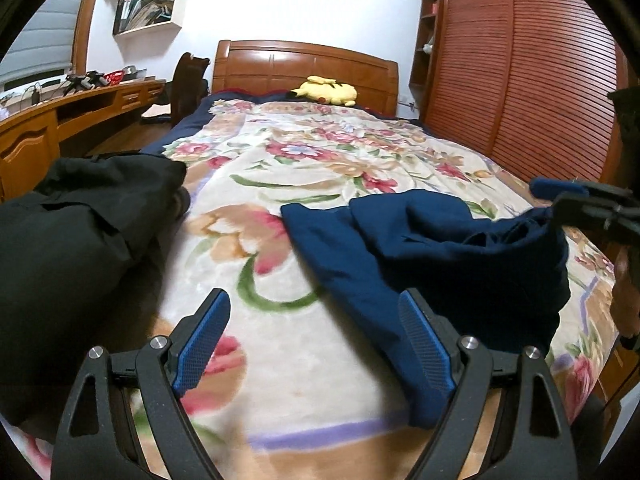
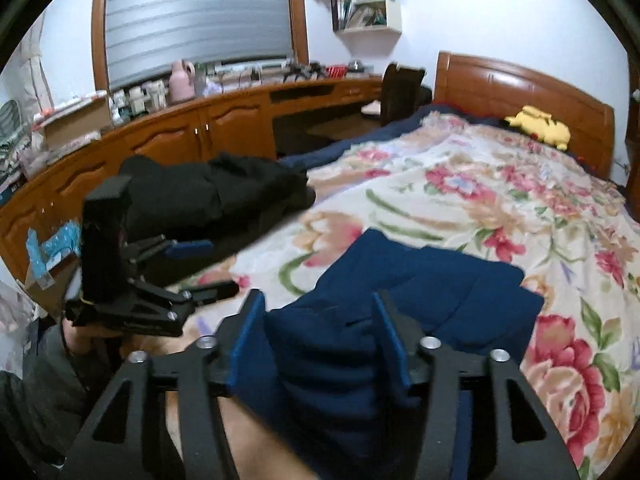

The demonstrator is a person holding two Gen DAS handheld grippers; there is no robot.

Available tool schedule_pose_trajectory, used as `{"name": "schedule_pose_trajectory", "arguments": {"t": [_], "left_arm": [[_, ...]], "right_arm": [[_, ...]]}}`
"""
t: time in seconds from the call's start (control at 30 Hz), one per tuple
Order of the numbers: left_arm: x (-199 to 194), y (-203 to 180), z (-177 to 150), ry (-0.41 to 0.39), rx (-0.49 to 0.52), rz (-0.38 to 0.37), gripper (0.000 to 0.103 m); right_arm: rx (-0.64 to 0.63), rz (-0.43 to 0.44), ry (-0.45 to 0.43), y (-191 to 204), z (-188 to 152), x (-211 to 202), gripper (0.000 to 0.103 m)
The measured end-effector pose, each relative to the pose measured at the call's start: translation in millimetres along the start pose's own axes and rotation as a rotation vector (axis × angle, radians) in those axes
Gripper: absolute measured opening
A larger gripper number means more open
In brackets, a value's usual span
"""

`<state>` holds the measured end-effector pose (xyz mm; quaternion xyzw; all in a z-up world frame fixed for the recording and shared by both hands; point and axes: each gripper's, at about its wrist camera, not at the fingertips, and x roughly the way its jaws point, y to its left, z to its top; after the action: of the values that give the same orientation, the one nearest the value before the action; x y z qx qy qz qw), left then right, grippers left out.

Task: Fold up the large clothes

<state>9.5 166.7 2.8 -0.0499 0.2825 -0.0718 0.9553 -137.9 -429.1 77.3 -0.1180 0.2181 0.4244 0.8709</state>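
Left claw (image 1: 314, 340) spread wide, empty, above the floral blanket bed (image 1: 304, 152). Right claw (image 2: 320, 344) parted, crumpled navy blue cloth garment (image 2: 420, 292) bunched between its pads, grip unclear.

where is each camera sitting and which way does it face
Left wrist: on the left claw, looking up the bed to the headboard; its open fingers and the right claw at the right edge show.
Right wrist: on the right claw, facing the desk side; its fingers flank the blue garment; the left claw and a forearm show.
Shared: bed, blue garment, black garment, yellow plush.
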Motion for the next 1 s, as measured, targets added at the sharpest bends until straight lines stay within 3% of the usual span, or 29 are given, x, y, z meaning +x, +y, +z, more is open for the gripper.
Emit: {"name": "schedule_pose_trajectory", "arguments": {"t": [0.2,0.33,0.63,0.7,0.8,1.0], "left_arm": [[1,-13,3,-0.012,0.027,-0.017,0.087],[-2,-19,5,-0.028,0.029,-0.021,0.087],[-14,-25,9,-0.075,0.026,-0.027,0.087],[-17,-29,10,-0.084,0.030,-0.039,0.087],[-17,-35,10,-0.087,0.036,-0.065,0.087],[-15,-61,10,-0.096,0.061,-0.131,0.087]], "right_arm": [[0.098,-0.114,-0.079,-28,-33,-33,0.060],[0.155,-0.188,0.007,-53,-55,-16,0.060],[0.096,-0.084,0.200,-33,-82,49,0.060],[0.047,-0.122,0.199,-27,-82,63,0.060],[0.073,-0.108,0.196,-31,-79,65,0.060],[0.108,-0.105,0.143,-34,-86,30,0.060]]}}
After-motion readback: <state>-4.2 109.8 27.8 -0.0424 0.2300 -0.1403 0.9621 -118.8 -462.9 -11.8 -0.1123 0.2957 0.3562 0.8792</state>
